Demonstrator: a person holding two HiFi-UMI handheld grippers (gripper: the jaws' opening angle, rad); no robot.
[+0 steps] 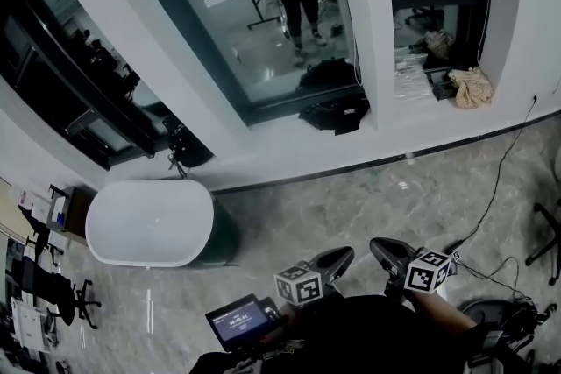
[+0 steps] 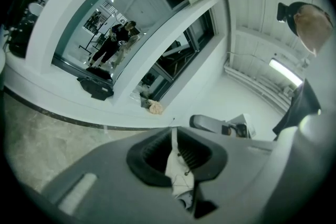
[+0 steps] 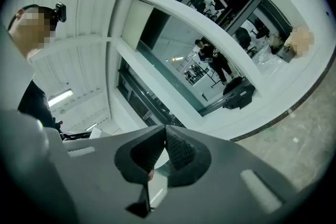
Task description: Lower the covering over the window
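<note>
The tall window (image 1: 263,13) with white frames rises beyond a low sill (image 1: 394,136); its dark glass mirrors a standing person. No blind or covering shows over the glass in any view. Both grippers hover low over the marble floor, well short of the sill. My left gripper (image 1: 344,255) (image 2: 173,136) has its pads almost together, with only a thin pale slit between them and nothing clearly held. Beside it, my right gripper (image 1: 377,246) (image 3: 164,131) is shut, pad tips touching, and empty. Both point toward the window (image 2: 121,23) (image 3: 210,50).
A white oval tub-like object (image 1: 149,222) stands on the floor at the left. Black bags (image 1: 337,109) and a beige cloth (image 1: 473,86) lie on the sill. A cable (image 1: 500,179) runs across the floor at the right, near a chair base (image 1: 548,241).
</note>
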